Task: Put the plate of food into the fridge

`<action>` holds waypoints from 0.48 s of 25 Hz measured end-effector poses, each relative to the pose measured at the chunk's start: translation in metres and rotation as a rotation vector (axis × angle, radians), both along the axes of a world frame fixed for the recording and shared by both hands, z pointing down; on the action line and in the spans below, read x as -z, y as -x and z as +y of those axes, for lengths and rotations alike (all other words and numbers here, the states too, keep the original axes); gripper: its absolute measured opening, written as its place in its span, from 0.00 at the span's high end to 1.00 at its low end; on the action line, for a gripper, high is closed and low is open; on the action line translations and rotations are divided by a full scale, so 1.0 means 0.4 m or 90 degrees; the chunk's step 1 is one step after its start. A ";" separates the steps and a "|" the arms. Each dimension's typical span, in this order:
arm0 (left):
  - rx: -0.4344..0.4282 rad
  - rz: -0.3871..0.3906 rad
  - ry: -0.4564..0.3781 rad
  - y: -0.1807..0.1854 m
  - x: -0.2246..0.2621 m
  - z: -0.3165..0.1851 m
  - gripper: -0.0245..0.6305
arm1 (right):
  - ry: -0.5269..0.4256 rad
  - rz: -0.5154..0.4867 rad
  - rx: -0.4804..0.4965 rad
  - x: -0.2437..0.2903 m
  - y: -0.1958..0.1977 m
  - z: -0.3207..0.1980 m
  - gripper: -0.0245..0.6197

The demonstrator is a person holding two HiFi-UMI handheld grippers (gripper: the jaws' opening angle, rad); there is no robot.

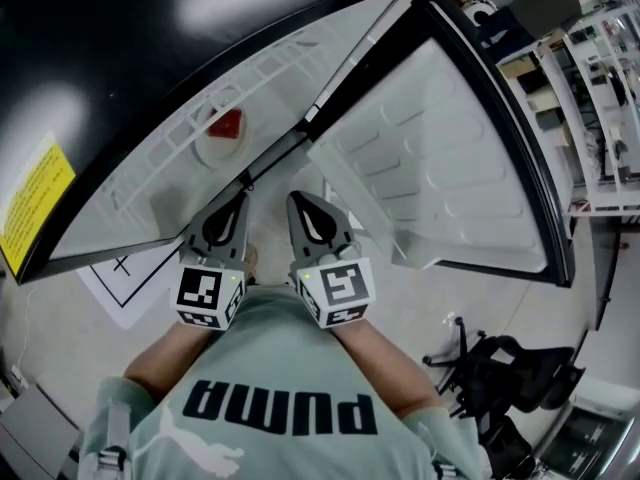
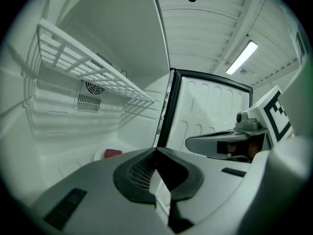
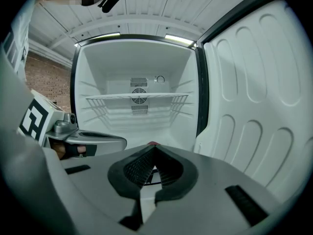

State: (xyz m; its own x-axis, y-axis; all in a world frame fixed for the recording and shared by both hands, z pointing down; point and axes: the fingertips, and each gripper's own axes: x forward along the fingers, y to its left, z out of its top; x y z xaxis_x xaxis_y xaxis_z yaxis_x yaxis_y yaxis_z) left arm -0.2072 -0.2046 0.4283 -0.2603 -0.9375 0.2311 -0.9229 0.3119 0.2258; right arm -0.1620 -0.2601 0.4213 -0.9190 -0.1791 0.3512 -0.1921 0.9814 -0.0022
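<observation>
Pale workshop floor [image 1: 600,368] underfoot, a black office chair [image 1: 500,368] off to the right, and straight ahead the fridge [image 1: 130,203] stands with its door [image 1: 450,158] swung wide to the right. White walls inside, a wire shelf [image 3: 137,98] across the middle, a round fan grille [image 3: 139,93] on the back wall behind it.

And there's the plate [image 1: 200,146], sitting on the fridge's bottom, under the wire shelf and over to the left side, with a red piece of food [image 1: 226,124] on top of it. The left gripper view catches that red piece low and left, inside the compartment.

Both tools are held close in front of the person's chest, side by side, short of the fridge opening and clear of the plate. Left gripper [image 1: 240,200]: tongs pressed tight together, nothing between them. Right gripper [image 1: 298,204]: same, tongs closed tip to tip, empty, pointing straight into the open compartment.

A yellow label [image 1: 35,203] shows on the fridge's dark outer top at far left.
</observation>
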 end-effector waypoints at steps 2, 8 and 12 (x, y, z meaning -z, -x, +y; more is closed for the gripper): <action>0.001 0.001 -0.001 -0.030 0.012 0.004 0.96 | 0.002 -0.009 0.006 0.010 -0.020 0.006 0.95; 0.014 -0.014 -0.011 -0.140 0.066 0.015 0.96 | -0.007 -0.048 0.031 0.058 -0.105 0.017 0.96; 0.038 -0.032 -0.007 -0.224 0.095 0.030 0.95 | -0.004 -0.073 0.033 0.092 -0.191 0.012 0.96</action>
